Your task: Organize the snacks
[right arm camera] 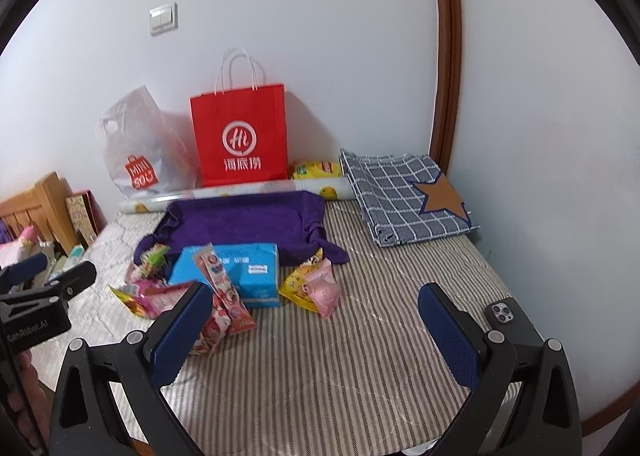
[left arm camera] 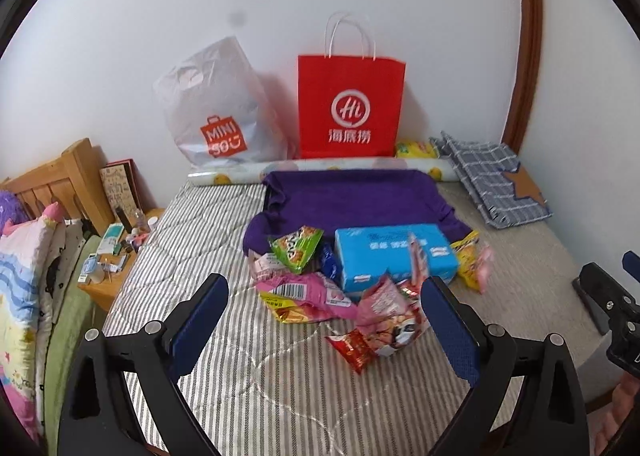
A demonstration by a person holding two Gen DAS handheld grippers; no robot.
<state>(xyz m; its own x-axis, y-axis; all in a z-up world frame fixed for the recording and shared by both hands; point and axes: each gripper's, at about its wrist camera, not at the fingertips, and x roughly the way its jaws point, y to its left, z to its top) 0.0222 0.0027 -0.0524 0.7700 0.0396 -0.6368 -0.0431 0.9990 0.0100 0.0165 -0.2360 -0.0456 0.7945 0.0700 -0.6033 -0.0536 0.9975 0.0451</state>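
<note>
Nearest, both grippers hovered over the striped bed (right arm camera: 320,376), jaws spread wide and holding nothing. Just ahead of the left gripper (left arm camera: 326,326) lay the snack packets (left arm camera: 320,296), a red and pink one partly between its jaws. The right gripper (right arm camera: 316,332) framed bare bedding, the snacks beyond its left finger. Behind them sat a blue tissue pack (left arm camera: 394,254) on the edge of a purple towel (left arm camera: 352,196). Farthest, a red paper bag (left arm camera: 351,106) and a white plastic bag (left arm camera: 220,112) stood against the wall
</note>
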